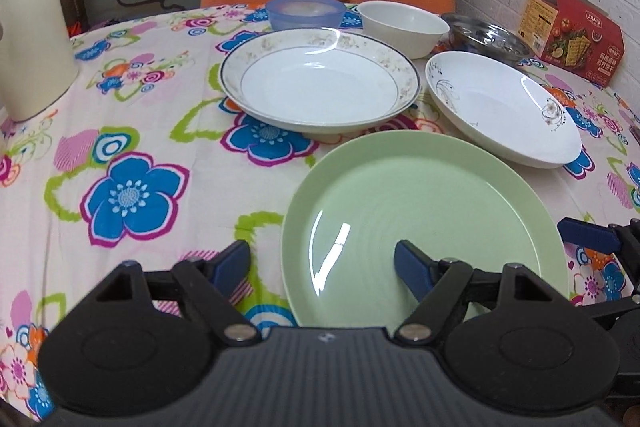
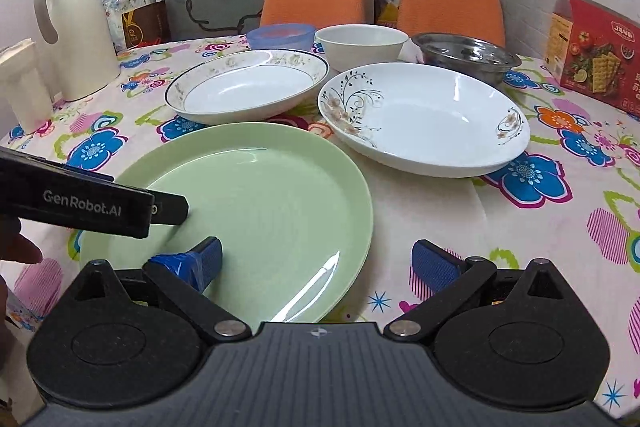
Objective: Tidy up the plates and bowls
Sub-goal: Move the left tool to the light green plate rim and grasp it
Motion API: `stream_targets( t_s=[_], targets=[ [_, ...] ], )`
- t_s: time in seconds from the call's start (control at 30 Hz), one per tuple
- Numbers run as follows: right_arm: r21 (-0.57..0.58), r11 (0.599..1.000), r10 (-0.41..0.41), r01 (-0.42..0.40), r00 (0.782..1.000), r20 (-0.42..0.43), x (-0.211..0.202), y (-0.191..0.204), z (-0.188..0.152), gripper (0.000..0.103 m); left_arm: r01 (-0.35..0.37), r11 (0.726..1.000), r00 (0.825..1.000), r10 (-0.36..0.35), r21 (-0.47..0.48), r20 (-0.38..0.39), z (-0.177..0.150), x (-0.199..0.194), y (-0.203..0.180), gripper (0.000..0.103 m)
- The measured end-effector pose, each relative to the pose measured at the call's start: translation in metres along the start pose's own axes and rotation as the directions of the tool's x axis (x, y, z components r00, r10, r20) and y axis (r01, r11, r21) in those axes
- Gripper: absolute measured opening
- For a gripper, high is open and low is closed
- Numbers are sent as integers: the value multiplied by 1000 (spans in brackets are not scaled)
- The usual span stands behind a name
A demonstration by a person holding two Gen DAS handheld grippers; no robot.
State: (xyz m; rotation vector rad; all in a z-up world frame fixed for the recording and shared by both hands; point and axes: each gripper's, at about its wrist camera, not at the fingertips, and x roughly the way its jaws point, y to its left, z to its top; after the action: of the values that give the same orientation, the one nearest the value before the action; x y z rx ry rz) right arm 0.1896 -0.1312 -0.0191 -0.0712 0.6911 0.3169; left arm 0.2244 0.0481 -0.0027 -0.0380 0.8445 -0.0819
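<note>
Left gripper [image 1: 322, 261] released, jaws spread wide, straddling the near left rim of the green plate [image 1: 420, 223], one pad outside over the cloth, the other over the plate's floor. Right gripper [image 2: 316, 263] likewise released and empty, straddling the near right rim of the same plate [image 2: 256, 215], nothing pinched in either. Green plate flat on the counter [image 2: 580, 267] at the near edge, closest of all the dishes. Likely light, stiff and glossy, so slippery under the pads; best taken at the thin raised rim, one pad under the lip and one above, since the flat centre offers no purchase. Just beyond, toward the far edge, two deeper white dishes: a floral-rimmed plate [image 1: 320, 83] on the left and a plate with a dark vine motif [image 2: 424, 119] on the right, both seemingly ceramic, heavier and chip-prone, near the green plate though whether touching cannot be told. Farther back, near the far edge, a blue bowl [image 1: 306, 13], a white bowl [image 1: 402, 27] and a steel bowl [image 2: 466, 57] in a row.
</note>
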Motion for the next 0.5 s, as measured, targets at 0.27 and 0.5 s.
stream_targets(
  t_s=[0.27,0.5],
  targets=[
    [-23,1000,17,-16,998,59,2,0,-6,91,52,997,998,-53,60,17,-5,-2,4,77],
    [-59,996,62,-60,997,40,6,6,-1,89,88,992,996,-90,92,10,-4,-5,4,65]
  ],
)
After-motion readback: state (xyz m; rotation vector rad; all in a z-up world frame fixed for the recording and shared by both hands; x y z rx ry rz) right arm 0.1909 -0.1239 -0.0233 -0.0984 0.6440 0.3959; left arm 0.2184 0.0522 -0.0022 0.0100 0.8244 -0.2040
